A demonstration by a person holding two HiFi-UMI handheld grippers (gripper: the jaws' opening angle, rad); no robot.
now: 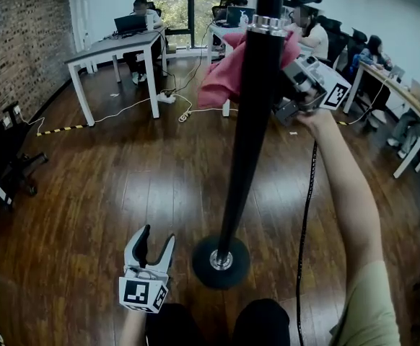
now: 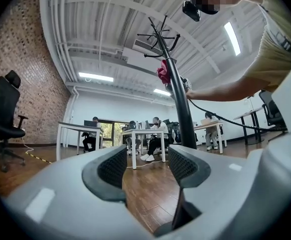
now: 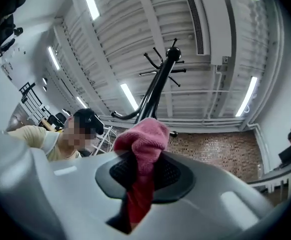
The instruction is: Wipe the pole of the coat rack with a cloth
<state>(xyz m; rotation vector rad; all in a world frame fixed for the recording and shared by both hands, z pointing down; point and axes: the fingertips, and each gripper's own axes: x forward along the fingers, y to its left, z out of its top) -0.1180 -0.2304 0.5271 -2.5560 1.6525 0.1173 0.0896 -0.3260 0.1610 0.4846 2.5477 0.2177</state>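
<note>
While the right claw (image 1: 291, 86) pinches one pink knitted cloth (image 1: 221, 78), that cloth lies against the upper part of the black coat-rack pole (image 1: 247, 143). One left claw (image 1: 156, 238) hangs open and empty near the round black base (image 1: 221, 264).

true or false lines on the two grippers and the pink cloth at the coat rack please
The right gripper is shut on the pink fabric cloth. True.
The left gripper grips the black metal coat rack pole. False: its fingers are apart and empty, low near the round black base.
The cloth lies down at the base. False: it is high up by the pole.
The rack stands on a wooden floor. True.
</note>
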